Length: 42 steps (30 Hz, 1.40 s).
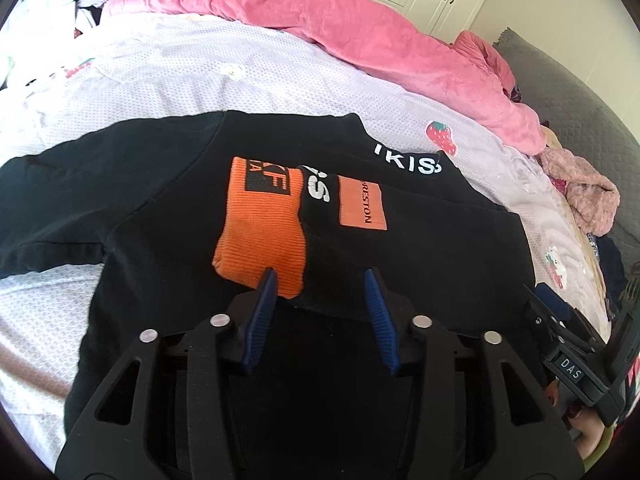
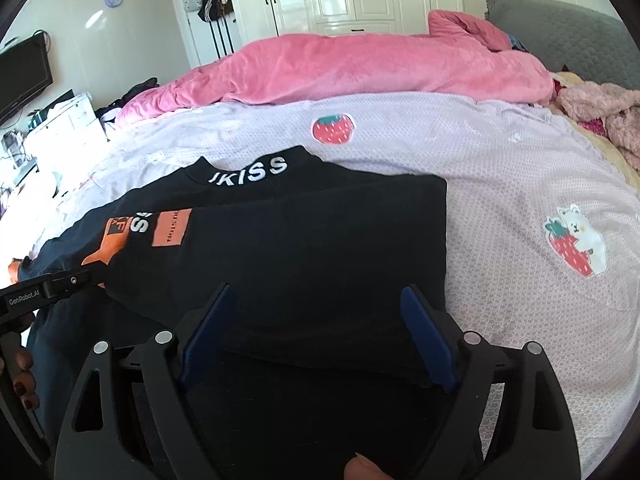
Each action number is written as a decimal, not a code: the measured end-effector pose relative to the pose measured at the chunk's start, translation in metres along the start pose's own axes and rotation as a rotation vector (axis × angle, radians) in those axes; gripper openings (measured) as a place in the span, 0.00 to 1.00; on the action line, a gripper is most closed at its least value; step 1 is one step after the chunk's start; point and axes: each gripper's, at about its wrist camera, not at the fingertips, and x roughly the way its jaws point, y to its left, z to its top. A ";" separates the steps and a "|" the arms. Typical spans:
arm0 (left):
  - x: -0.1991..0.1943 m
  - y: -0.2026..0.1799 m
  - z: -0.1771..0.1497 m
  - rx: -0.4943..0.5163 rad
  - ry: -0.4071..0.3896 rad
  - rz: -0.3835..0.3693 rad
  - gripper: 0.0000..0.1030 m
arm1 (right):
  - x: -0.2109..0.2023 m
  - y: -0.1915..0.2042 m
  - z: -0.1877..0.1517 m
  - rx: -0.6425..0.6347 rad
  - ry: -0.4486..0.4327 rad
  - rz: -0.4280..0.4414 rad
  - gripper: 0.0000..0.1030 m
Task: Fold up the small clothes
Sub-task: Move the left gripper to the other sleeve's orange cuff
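Black top (image 1: 160,208) (partly folded) lies beneath both grippers' parted fingers (image 1: 376,312), ungripped.

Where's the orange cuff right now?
In the left wrist view the orange cuff lies on the black top, just ahead of the left gripper, beside the orange patch.

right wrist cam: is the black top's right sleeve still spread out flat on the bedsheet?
No. The black top ends in a straight folded edge on that side, with only bare lilac bedsheet beside it and no sleeve lying out.
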 end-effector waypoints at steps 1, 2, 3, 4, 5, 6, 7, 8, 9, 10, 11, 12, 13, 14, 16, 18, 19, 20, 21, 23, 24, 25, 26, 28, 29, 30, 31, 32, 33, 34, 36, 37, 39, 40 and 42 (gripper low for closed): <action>-0.003 0.002 0.000 -0.002 -0.005 0.005 0.43 | -0.001 0.002 0.000 -0.008 -0.006 -0.005 0.82; -0.005 0.003 0.000 -0.005 -0.007 0.007 0.44 | -0.002 0.003 0.000 -0.014 -0.013 -0.010 0.82; -0.007 0.004 -0.001 -0.009 -0.009 0.009 0.48 | -0.003 0.004 0.000 -0.017 -0.016 -0.011 0.86; -0.009 0.006 -0.001 -0.012 -0.013 0.010 0.52 | -0.004 0.005 -0.001 -0.018 -0.018 -0.010 0.90; -0.012 0.007 -0.001 -0.012 -0.018 0.014 0.54 | -0.006 0.006 -0.001 -0.017 -0.022 -0.009 0.93; -0.015 0.008 -0.001 -0.013 -0.024 0.018 0.54 | -0.007 0.007 -0.001 -0.017 -0.030 -0.009 0.93; -0.019 0.011 -0.001 -0.016 -0.030 0.021 0.57 | -0.009 0.008 -0.001 -0.020 -0.036 -0.006 0.93; -0.021 0.012 -0.001 -0.019 -0.033 0.022 0.60 | -0.010 0.010 0.000 -0.023 -0.040 -0.004 0.93; -0.024 0.014 -0.001 -0.022 -0.037 0.023 0.66 | -0.011 0.011 0.000 -0.025 -0.043 -0.002 0.93; -0.028 0.016 -0.002 -0.023 -0.046 0.028 0.66 | -0.013 0.013 0.000 -0.028 -0.050 0.000 0.93; -0.031 0.018 -0.001 -0.024 -0.052 0.033 0.66 | -0.015 0.014 0.000 -0.030 -0.056 0.002 0.93; -0.034 0.020 -0.001 -0.025 -0.060 0.041 0.67 | -0.017 0.016 0.000 -0.031 -0.062 0.005 0.93; -0.038 0.023 -0.001 -0.026 -0.072 0.054 0.69 | -0.019 0.017 0.000 -0.033 -0.071 0.009 0.93; -0.042 0.026 -0.001 -0.029 -0.081 0.064 0.71 | -0.021 0.019 0.000 -0.035 -0.079 0.012 0.94; -0.050 0.033 -0.001 -0.041 -0.097 0.070 0.80 | -0.026 0.022 0.001 -0.037 -0.095 0.021 0.95; -0.056 0.040 -0.002 -0.049 -0.107 0.081 0.80 | -0.032 0.026 0.001 -0.042 -0.114 0.028 0.96; -0.061 0.044 -0.002 -0.050 -0.115 0.091 0.80 | -0.034 0.028 0.001 -0.047 -0.121 0.028 0.96; -0.064 0.048 -0.003 -0.050 -0.121 0.102 0.80 | -0.036 0.031 0.001 -0.055 -0.129 0.025 0.96; -0.067 0.050 -0.003 -0.049 -0.127 0.117 0.82 | -0.038 0.035 0.001 -0.069 -0.137 0.018 0.96; -0.075 0.056 -0.005 -0.042 -0.148 0.161 0.86 | -0.041 0.040 0.001 -0.087 -0.145 0.005 0.96; -0.080 0.060 -0.006 -0.043 -0.158 0.174 0.87 | -0.042 0.042 0.001 -0.092 -0.149 0.003 0.96; -0.084 0.063 -0.006 -0.045 -0.166 0.181 0.88 | -0.044 0.044 0.002 -0.094 -0.153 0.005 0.96; -0.087 0.065 -0.007 -0.046 -0.172 0.186 0.88 | -0.046 0.047 0.002 -0.094 -0.156 0.008 0.96; -0.095 0.071 -0.006 -0.052 -0.190 0.192 0.88 | -0.048 0.052 0.003 -0.092 -0.157 0.019 0.96; -0.099 0.074 -0.006 -0.056 -0.198 0.192 0.89 | -0.050 0.055 0.003 -0.093 -0.157 0.025 0.96; -0.102 0.076 -0.006 -0.060 -0.203 0.191 0.89 | -0.051 0.058 0.003 -0.092 -0.157 0.030 0.96; -0.106 0.080 -0.006 -0.066 -0.210 0.189 0.89 | -0.052 0.063 0.003 -0.094 -0.157 0.036 0.96; -0.108 0.082 -0.006 -0.071 -0.216 0.190 0.89 | -0.053 0.067 0.003 -0.096 -0.158 0.042 0.96; -0.110 0.085 -0.006 -0.075 -0.221 0.192 0.90 | -0.054 0.072 0.002 -0.098 -0.156 0.047 0.96; -0.113 0.089 -0.006 -0.080 -0.229 0.196 0.90 | -0.055 0.079 0.002 -0.104 -0.153 0.052 0.96; -0.117 0.096 -0.007 -0.088 -0.241 0.210 0.90 | -0.055 0.090 0.001 -0.114 -0.149 0.062 0.96; -0.118 0.099 -0.007 -0.091 -0.245 0.217 0.90 | -0.056 0.095 0.000 -0.119 -0.147 0.067 0.96; -0.121 0.106 -0.007 -0.100 -0.256 0.234 0.90 | -0.056 0.106 0.000 -0.130 -0.146 0.076 0.96; -0.123 0.110 -0.007 -0.103 -0.266 0.249 0.90 | -0.057 0.113 -0.001 -0.139 -0.146 0.081 0.96; -0.127 0.118 -0.006 -0.110 -0.277 0.268 0.90 | -0.059 0.123 -0.001 -0.152 -0.147 0.087 0.96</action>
